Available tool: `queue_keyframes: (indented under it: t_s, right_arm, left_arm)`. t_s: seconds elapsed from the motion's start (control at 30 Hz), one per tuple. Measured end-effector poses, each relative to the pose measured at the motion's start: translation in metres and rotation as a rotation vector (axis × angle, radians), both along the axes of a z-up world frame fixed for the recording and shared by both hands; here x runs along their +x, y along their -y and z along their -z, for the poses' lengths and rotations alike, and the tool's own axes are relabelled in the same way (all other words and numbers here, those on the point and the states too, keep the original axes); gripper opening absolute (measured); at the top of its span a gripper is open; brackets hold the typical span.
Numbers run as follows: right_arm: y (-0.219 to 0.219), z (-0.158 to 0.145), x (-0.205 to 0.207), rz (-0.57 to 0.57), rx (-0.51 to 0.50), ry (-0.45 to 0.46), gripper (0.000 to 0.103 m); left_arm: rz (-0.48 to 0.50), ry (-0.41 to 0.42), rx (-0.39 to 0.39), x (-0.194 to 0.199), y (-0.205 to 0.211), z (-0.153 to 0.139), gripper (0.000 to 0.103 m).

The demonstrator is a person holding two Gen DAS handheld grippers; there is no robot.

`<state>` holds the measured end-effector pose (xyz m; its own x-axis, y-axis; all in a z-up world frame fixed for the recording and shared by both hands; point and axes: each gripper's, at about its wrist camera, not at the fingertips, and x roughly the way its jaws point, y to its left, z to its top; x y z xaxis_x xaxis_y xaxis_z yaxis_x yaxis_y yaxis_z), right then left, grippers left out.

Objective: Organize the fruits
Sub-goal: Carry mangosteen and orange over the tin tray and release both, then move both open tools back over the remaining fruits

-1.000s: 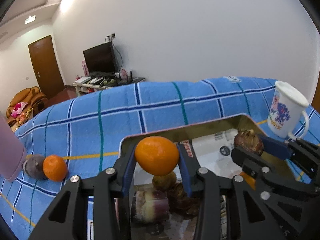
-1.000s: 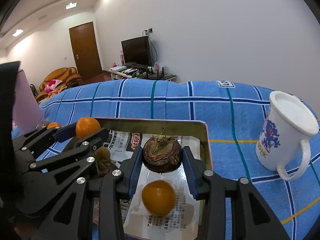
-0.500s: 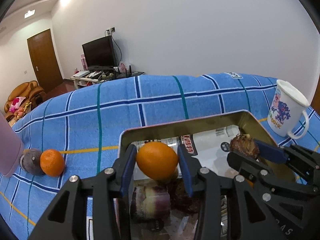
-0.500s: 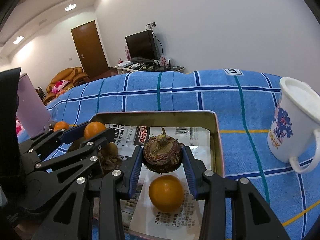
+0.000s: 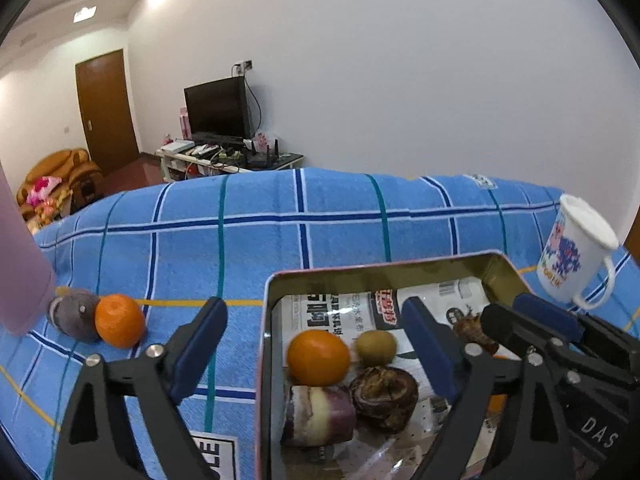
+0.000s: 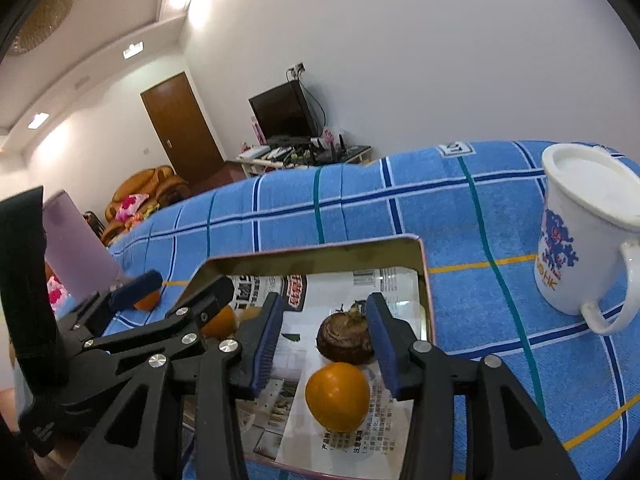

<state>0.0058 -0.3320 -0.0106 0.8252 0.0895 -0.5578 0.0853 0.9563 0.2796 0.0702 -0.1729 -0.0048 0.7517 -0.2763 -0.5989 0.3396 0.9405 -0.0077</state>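
A metal tin (image 5: 384, 270) lined with newspaper sits on the blue checked cloth. In the left wrist view it holds an orange (image 5: 318, 357), a kiwi (image 5: 376, 347), a purple-and-cream root piece (image 5: 320, 416) and a brown bulb (image 5: 384, 396). My left gripper (image 5: 316, 344) is open and empty above the orange. In the right wrist view my right gripper (image 6: 324, 340) is open, with a brown bulb (image 6: 346, 338) resting in the tin (image 6: 320, 248) between its fingers and another orange (image 6: 337, 396) in front. A further orange (image 5: 119, 321) and a grey fruit (image 5: 74, 317) lie on the cloth at left.
A white mug (image 5: 576, 256) with blue print stands on the cloth right of the tin, close in the right wrist view (image 6: 584, 232). A pink cylinder (image 5: 20, 264) stands at the far left beside the loose fruit. A TV, door and armchair stand behind.
My left gripper opened and let the orange drop into the tin. My right gripper opened and released the brown bulb onto the newspaper. Both grippers have tilted lower toward the tin.
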Motion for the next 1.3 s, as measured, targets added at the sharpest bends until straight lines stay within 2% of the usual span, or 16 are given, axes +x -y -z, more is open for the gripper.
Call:
queue_keyframes:
  t_s: [0.07,0.1,0.17,0.2,0.27,0.47,0.63,0.77,0.93,1.1,1.3]
  right_arm:
    - [0.002,-0.006,-0.006,0.017,0.008,0.04,0.057]
    - [0.003,-0.008,-0.008,0.027,0.012,0.062,0.067]
    - [0.005,-0.014,-0.017,0.06,0.019,0.126,0.082]
    - [0.007,-0.017,-0.022,0.082,0.022,0.168,0.084]
    - [0.006,-0.021,-0.031,0.137,0.003,0.236,0.084]
    - [0.001,-0.025,-0.033,0.167,-0.062,0.257,0.085]
    - [0.002,-0.028,-0.041,0.212,-0.078,0.292,0.085]
    - [-0.002,-0.027,-0.046,0.21,-0.096,0.299,0.084]
    - [-0.005,-0.025,-0.049,0.219,-0.113,0.302,0.084]
    - [-0.011,-0.025,-0.056,0.244,-0.112,0.311,0.084]
    - [-0.014,-0.02,-0.054,0.27,-0.064,0.266,0.084]
  left_arm:
    - [-0.015,0.018,-0.009,-0.002,-0.002,-0.003,0.101]
    - [-0.034,0.042,-0.007,-0.004,-0.004,-0.006,0.103]
    - [-0.043,0.082,-0.009,-0.008,-0.006,-0.01,0.103]
    - [-0.043,0.095,-0.01,-0.01,-0.006,-0.011,0.103]
    - [-0.049,0.11,-0.008,-0.011,-0.007,-0.013,0.103]
    - [-0.092,0.162,0.038,-0.016,-0.013,-0.013,0.103]
    - [-0.159,0.19,0.008,-0.019,-0.033,-0.016,0.103]
    - [-0.16,0.167,0.04,-0.018,-0.046,-0.011,0.103]
    - [-0.169,0.222,0.121,-0.021,-0.072,-0.013,0.103]
    - [-0.192,0.246,0.138,-0.018,-0.103,-0.014,0.103]
    - [-0.207,0.261,0.143,-0.015,-0.127,-0.01,0.103]
